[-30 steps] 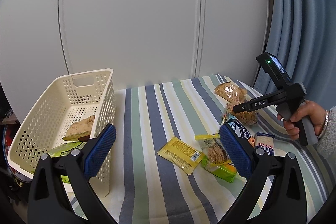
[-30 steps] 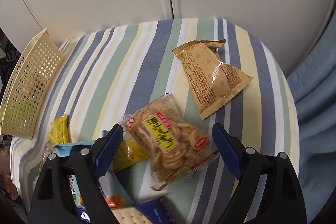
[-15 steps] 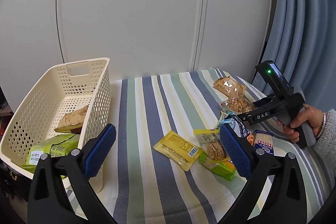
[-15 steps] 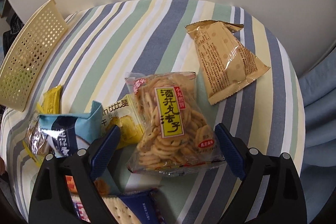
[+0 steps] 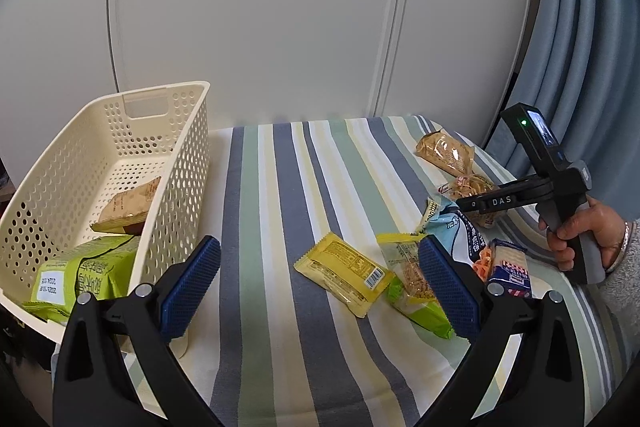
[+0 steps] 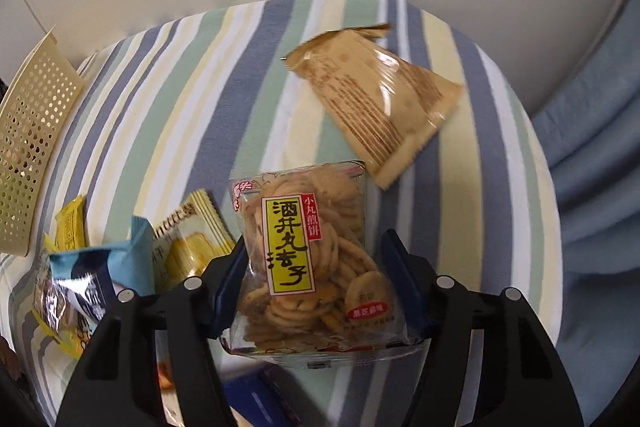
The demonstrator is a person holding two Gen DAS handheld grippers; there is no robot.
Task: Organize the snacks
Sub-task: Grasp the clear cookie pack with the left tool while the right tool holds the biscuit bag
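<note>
Your right claw has its blue pads closed in against both sides of the cracker bag, a clear pack with a yellow label; whether the bag is off the tabletop you cannot tell. Your left claw is spread wide with nothing between its pads, hovering over the striped cloth near the front edge. Just beyond the cracker bag lies a tan packet, flat and apart from it. To its left sit a pale yellow packet and a light blue bag, crowded together and overlapping. In the left view, a yellow packet lies flat between the left pads, with a green-and-yellow pack touching its right side and a blue cracker pack further right. The cream basket stands at the left edge of the tabletop, holding a brown packet and a green bag. Your right hand grips the handle beside the curtain.
</note>
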